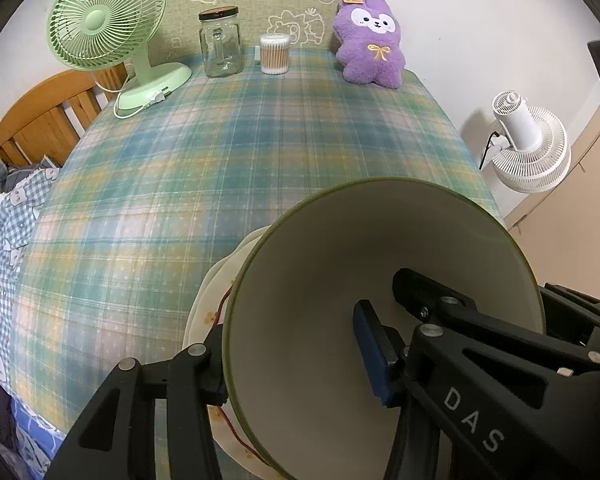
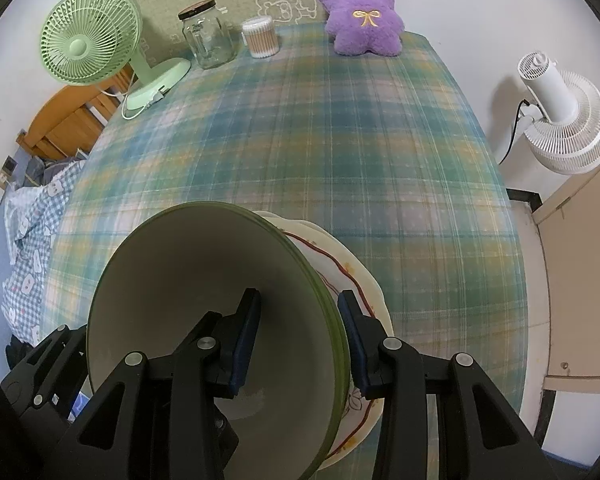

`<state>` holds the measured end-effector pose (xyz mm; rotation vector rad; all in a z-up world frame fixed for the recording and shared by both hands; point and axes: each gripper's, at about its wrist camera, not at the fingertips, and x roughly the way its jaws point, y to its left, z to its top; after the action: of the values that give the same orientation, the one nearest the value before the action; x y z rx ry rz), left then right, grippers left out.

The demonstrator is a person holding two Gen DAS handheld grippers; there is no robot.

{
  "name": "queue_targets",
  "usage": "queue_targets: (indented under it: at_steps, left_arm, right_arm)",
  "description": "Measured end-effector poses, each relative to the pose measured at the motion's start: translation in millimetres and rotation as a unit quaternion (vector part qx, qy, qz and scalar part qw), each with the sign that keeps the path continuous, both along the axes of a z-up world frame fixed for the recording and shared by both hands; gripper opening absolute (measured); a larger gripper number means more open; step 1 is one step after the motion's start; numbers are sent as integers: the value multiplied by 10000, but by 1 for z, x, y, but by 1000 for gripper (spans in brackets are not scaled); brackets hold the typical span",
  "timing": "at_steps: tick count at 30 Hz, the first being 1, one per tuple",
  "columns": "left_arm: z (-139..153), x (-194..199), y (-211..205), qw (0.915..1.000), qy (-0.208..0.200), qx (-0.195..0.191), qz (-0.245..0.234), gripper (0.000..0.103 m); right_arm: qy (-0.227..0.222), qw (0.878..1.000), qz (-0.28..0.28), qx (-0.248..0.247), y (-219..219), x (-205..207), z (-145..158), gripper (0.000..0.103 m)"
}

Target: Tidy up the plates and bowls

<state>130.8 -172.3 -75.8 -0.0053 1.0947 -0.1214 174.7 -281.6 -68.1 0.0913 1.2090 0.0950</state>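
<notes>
Both tongs straddle the rim of the green bowl (image 2: 204, 320), one finger inside and one outside. The left gripper (image 1: 296, 356) and right gripper (image 2: 300, 340) seem closed on it, but contact is unclear. The bowl sits on the plate (image 2: 364, 280), equally near both hands.

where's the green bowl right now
The green bowl sits at the near edge of the plaid table, over the cream plate, each rim side between fingers of the left gripper and right gripper.
</notes>
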Motion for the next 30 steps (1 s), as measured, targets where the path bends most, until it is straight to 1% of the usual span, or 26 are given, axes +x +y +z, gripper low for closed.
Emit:
queue_targets:
  at_steps: [2,4,6,8,9,11,15,21,26,30]
  left_arm:
    - [2,1,1,10000,-57,45,18,64]
    - [5,1,4,9999,-111,52,54,71]
    - [8,2,8,9998,-151,43,94,75]
    - [12,2,12,9997,-200,26,106,79]
    - [16,1,13,9996,-244,43,99,81]
    - [23,-2,14,9993,-353,77,56,82]
    - [40,-7,20,9983,-576,109,35,88]
    - [63,-15,37,9952,-956,192,15,94]
    - [82,-21,64,9924,-1226,117,-78,95]
    - [93,-27,90,9900,-1400,79,-167,96]
  right_arm:
    - [-39,10000,3,-62,1,1,1,45]
    - [-126,9998,-1,-128,1,1,5,48]
    - [-201,9996,-53,-204,0,1,9,60]
    - [-273,9993,-125,-209,-4,0,13,68]
    - [-309,9992,-154,-195,-5,-1,16,71]
    - [-397,9988,-195,-194,-7,-3,22,73]
    - [-630,9975,-201,-236,-2,-7,39,75]
    - [-975,9943,-214,-365,17,-15,66,75]
    - [-1266,9900,-375,-506,41,-25,88,76]
    - [-1412,9867,-553,-581,62,-33,101,76]
